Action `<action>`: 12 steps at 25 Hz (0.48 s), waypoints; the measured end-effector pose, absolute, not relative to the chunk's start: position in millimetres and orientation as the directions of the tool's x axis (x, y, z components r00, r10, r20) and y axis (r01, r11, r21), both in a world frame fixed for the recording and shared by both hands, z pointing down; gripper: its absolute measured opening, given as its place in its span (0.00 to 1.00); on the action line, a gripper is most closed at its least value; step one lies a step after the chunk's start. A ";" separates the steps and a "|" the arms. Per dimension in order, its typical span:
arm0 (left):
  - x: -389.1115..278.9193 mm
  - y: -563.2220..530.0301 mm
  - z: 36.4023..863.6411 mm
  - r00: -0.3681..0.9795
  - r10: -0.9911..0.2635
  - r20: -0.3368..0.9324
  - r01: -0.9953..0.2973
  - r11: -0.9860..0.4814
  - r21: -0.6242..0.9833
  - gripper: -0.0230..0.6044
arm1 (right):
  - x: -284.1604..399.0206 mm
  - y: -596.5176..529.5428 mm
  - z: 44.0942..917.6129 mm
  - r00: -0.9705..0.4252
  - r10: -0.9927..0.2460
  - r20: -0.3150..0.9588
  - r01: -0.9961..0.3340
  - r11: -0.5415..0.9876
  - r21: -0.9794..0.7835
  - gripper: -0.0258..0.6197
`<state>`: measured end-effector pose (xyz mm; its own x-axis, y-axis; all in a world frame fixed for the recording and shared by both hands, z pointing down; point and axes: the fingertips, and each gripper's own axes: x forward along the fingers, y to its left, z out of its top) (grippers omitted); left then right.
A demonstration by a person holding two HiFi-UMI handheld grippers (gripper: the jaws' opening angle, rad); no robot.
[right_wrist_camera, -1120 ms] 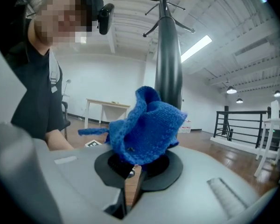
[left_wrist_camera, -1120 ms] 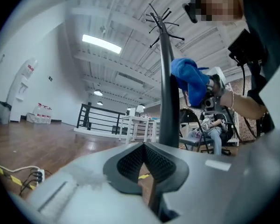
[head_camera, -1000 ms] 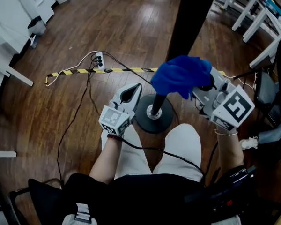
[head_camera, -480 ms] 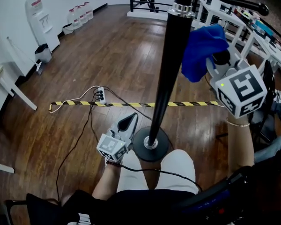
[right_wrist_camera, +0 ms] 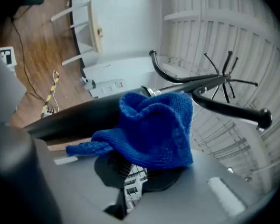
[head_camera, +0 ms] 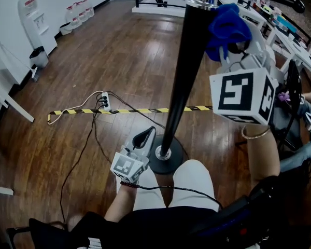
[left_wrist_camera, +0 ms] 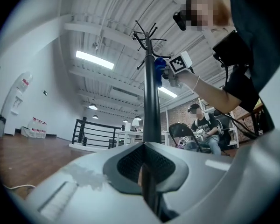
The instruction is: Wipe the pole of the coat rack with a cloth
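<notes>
Blue cloth [head_camera: 228, 27] sits clamped in your right gripper [right_wrist_camera: 133, 171] jaws, against the pole [head_camera: 184, 71] at 3 o'clock; your left gripper [head_camera: 143, 138] jaws are closed near the base [head_camera: 168, 162].

wooden floor [head_camera: 119, 51], rack base [head_camera: 156, 165], power strip [head_camera: 103, 102]

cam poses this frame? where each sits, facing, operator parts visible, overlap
Head view: on the person's head, facing steeply down the pole to its base; shows lap, left gripper, right gripper.
Left gripper view: low by the base, facing up the pole; shows its own shut jaws and the right arm held high.
Right gripper view: high beside the pole, facing its top hooks; shows its jaws shut on the blue cloth.
Shared: all see the pole; head and left gripper views both show the blue cloth.
</notes>
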<state>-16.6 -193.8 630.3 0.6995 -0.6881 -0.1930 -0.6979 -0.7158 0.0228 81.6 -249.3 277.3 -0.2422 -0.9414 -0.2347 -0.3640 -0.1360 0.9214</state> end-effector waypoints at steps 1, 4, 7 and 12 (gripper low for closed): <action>-14.1 -192.8 632.4 0.703 -0.683 -0.196 -0.692 -0.722 0.032 0.04 | 81.3 -249.2 277.5 -0.212 -0.943 -0.257 -0.322 -0.181 0.929 0.07; -7.8 -192.0 642.9 0.712 -0.673 -0.198 -0.675 -0.735 0.070 0.04 | 79.5 -249.4 286.8 -0.159 -0.939 -0.305 -0.212 -0.270 0.939 0.07; -1.2 -192.5 659.1 0.723 -0.667 -0.180 -0.663 -0.743 0.090 0.04 | 80.0 -250.8 318.6 -0.176 -0.950 -0.259 -0.211 -0.221 0.952 0.07; 15.7 -190.2 695.3 0.753 -0.646 -0.125 -0.640 -0.763 0.085 0.04 | 73.6 -254.3 404.6 -0.259 -0.948 -0.185 -0.335 -0.091 0.938 0.07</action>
<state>15.7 -190.2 695.3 0.7532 -0.6458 -0.1252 -0.6403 -0.7634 0.0852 73.6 -254.3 404.6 -0.2594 -0.9479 -0.1850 -0.3348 -0.0914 0.9378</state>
